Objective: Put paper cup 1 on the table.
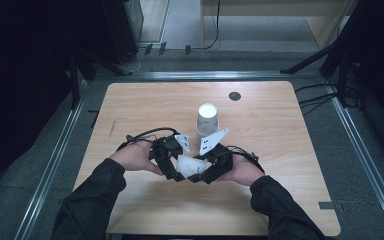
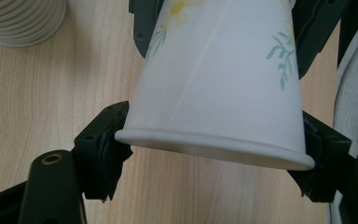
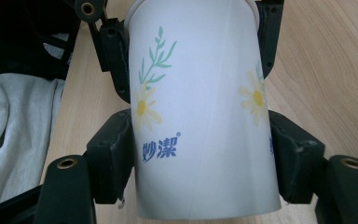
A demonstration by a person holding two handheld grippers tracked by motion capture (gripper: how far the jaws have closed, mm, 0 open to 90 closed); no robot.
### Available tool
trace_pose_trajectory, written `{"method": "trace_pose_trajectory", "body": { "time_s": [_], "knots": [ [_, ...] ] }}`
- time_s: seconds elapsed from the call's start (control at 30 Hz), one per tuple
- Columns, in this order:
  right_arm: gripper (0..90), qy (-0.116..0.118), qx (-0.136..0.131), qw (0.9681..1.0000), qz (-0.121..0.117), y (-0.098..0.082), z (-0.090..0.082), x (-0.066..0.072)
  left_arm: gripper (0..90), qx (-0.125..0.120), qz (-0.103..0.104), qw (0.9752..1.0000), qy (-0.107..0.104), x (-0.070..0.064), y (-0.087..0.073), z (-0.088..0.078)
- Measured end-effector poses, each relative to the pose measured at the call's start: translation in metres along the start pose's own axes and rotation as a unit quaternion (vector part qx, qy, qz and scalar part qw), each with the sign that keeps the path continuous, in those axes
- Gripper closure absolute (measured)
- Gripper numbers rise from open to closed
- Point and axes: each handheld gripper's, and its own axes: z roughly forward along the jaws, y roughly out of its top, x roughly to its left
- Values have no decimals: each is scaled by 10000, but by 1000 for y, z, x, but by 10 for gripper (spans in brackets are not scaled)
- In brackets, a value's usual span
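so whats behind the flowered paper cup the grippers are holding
Behind the flowered paper cup, farther up the wooden table, stands a stack of paper cups, upside down. Its foot is hidden behind a gripper's grey plate.

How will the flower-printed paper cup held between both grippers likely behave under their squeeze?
The paper cup looks thin-walled, so it probably dents easily where the right gripper presses. The rolled rim in the left gripper should be stiffer. It seems light and, being tapered, would likely roll in a curve if dropped.
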Motion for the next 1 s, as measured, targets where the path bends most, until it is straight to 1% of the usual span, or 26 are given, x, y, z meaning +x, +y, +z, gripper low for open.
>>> {"method": "trace_pose_trajectory", "body": {
  "time_s": [0.07,0.1,0.17,0.2,0.23,0.27,0.3,0.33,0.37,0.4,0.43,0.47,0.6,0.73,0.77,0.8,0.83,0.9,0.93,0.97,1.0],
  "knots": [
    [332,8,-20,10000,-23,0,-1,0,230,-25,37,10000,-16,0,-1,-1],
    [332,0,-27,10000,-52,0,-2,0,227,-110,48,9999,-23,1,-2,-2],
    [330,-6,-36,10000,-44,1,-3,1,200,-240,-2,9997,-46,1,-2,-4],
    [330,-30,-49,10000,-59,1,-4,1,167,-240,-2,9997,-46,1,-2,-4],
    [330,-41,-68,10000,-47,2,-6,1,141,-368,-54,9993,-36,1,-4,-7],
    [330,-46,-106,9999,-44,2,-7,0,127,-431,-77,9990,-63,2,-5,-8],
    [330,-40,-117,9999,6,1,-10,0,126,-514,-132,9985,-92,3,-6,-10],
    [330,-60,-159,9999,-4,1,-12,-1,123,-599,-188,9980,-105,4,-8,-12],
    [330,-81,-201,9998,1,1,-14,-1,123,-691,-220,9973,-79,5,-11,-14],
    [330,-81,-201,9998,1,1,-14,-1,123,-691,-220,9973,-79,5,-11,-14],
    [330,-104,-261,9996,21,0,-18,-2,123,-782,-256,9966,-70,6,-13,-16],
    [330,-115,-288,9995,55,0,-20,-2,123,-959,-319,9948,-93,7,-18,-19],
    [330,-144,-410,9990,69,0,-26,-3,124,-1211,-405,9918,-1,7,-29,-24],
    [330,-159,-468,9987,92,-1,-30,-2,124,-1485,-544,9874,-66,6,-40,-24],
    [330,-158,-496,9986,88,-1,-31,-3,124,-1485,-544,9874,-66,6,-40,-24],
    [330,-158,-496,9986,88,-1,-31,-3,124,-1514,-564,9868,-52,5,-42,-24],
    [330,-157,-535,9984,81,-1,-33,-3,124,-1609,-670,9846,-102,4,-45,-23],
    [330,-146,-546,9984,91,-1,-34,-2,125,-1697,-728,9827,-142,2,-47,-21],
    [330,-141,-551,9983,95,-1,-35,-2,124,-1722,-735,9822,-134,1,-47,-20],
    [330,-146,-551,9983,88,-2,-35,-3,124,-1810,-791,9802,-165,0,-48,-18],
    [330,-146,-551,9983,88,-2,-35,-3,124,-1810,-791,9802,-165,0,-48,-18]
  ]
}}
